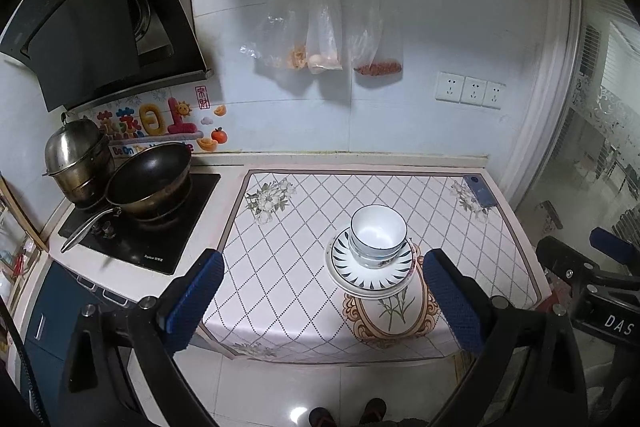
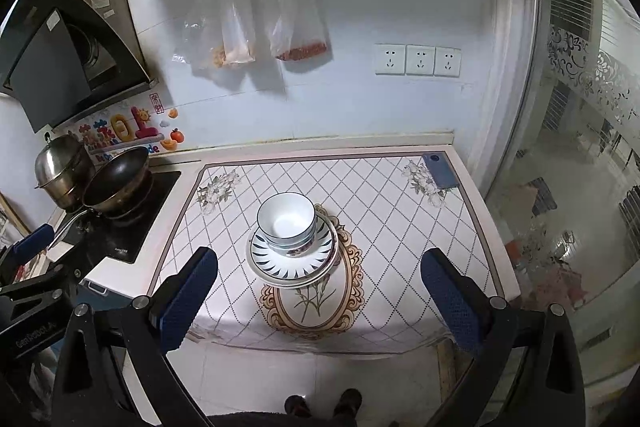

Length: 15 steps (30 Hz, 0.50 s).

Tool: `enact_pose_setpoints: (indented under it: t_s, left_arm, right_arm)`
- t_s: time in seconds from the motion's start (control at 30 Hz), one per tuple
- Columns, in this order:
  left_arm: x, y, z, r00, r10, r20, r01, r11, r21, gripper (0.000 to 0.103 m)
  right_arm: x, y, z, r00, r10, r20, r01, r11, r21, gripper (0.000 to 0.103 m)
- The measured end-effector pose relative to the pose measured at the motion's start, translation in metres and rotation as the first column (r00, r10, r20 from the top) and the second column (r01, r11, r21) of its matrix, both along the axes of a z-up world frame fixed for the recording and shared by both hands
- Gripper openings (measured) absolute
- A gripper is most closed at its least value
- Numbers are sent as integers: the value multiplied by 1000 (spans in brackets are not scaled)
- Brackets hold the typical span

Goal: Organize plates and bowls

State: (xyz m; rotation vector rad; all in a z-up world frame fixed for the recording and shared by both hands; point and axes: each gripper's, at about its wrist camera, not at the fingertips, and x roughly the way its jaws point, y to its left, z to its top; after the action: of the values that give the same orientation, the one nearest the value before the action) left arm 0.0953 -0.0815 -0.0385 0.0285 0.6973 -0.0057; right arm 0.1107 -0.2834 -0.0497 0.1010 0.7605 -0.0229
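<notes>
A stack of white bowls (image 1: pixel 378 235) with blue trim sits on a stack of plates (image 1: pixel 372 273) with dark leaf marks, in the middle of the patterned tablecloth (image 1: pixel 280 267). The bowls (image 2: pixel 286 223) and plates (image 2: pixel 292 261) also show in the right wrist view. My left gripper (image 1: pixel 320 291) is open and empty, held back from the table's near edge. My right gripper (image 2: pixel 320 291) is open and empty, also short of the table. The right gripper's body shows at the right edge of the left wrist view (image 1: pixel 592 279).
A blue phone (image 1: pixel 480 190) lies at the table's far right corner. A black wok (image 1: pixel 150 179) and a steel pot (image 1: pixel 78 159) stand on the hob at left, under the range hood (image 1: pixel 96 15). Plastic bags (image 1: pixel 324 27) hang on the wall. A glass door (image 2: pixel 580 167) is at right.
</notes>
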Motion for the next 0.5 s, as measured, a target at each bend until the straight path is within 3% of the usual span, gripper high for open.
enact_pose_setpoints:
  t_s: [0.5]
  left_arm:
    - [3,2,0,1000,1,-1,-1,1000,1,102]
  right_arm:
    - [-1,0,-1,1000,1,1,-1,1000,-6,103]
